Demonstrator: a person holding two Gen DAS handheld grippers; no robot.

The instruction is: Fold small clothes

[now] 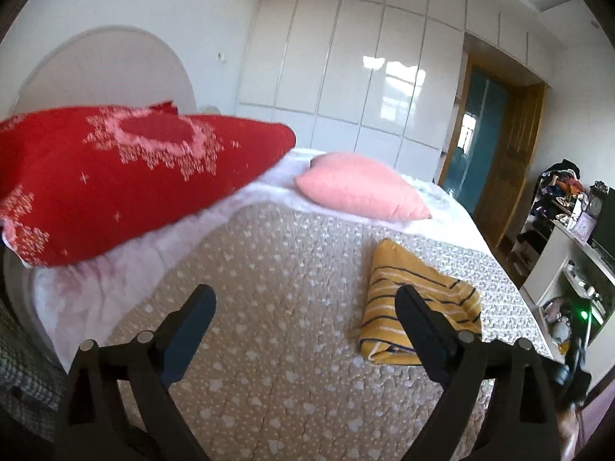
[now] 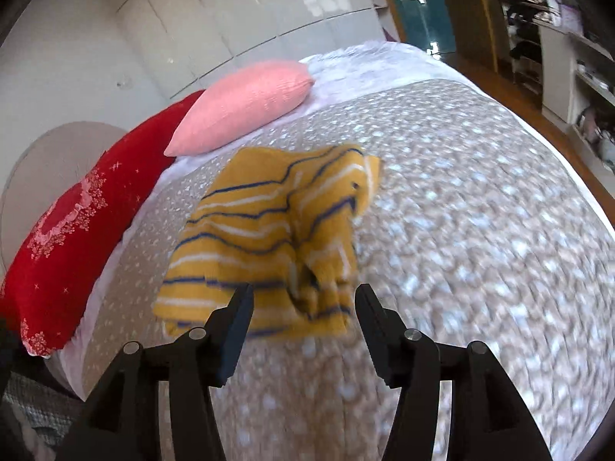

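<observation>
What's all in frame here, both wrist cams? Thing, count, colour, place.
striped top: 1, mustard yellow with blue and white stripes, folded on the bedspread, just past the right gripper's fingers
bedspread: 1, beige with white hearts, covers the bed
sheet: 1, white, at the head of the bed under the pillows
red pillow: 1, red with pink pattern, head of bed
pink pillow: 1, pink, head of bed beside the red one
wardrobe: 1, glossy white, wall behind the bed
door: 1, wooden, open, right of wardrobe
shelves: white, cluttered, far right
left gripper: 1, black, open, nothing between fingers
right gripper: 1, black, open, holding nothing
</observation>
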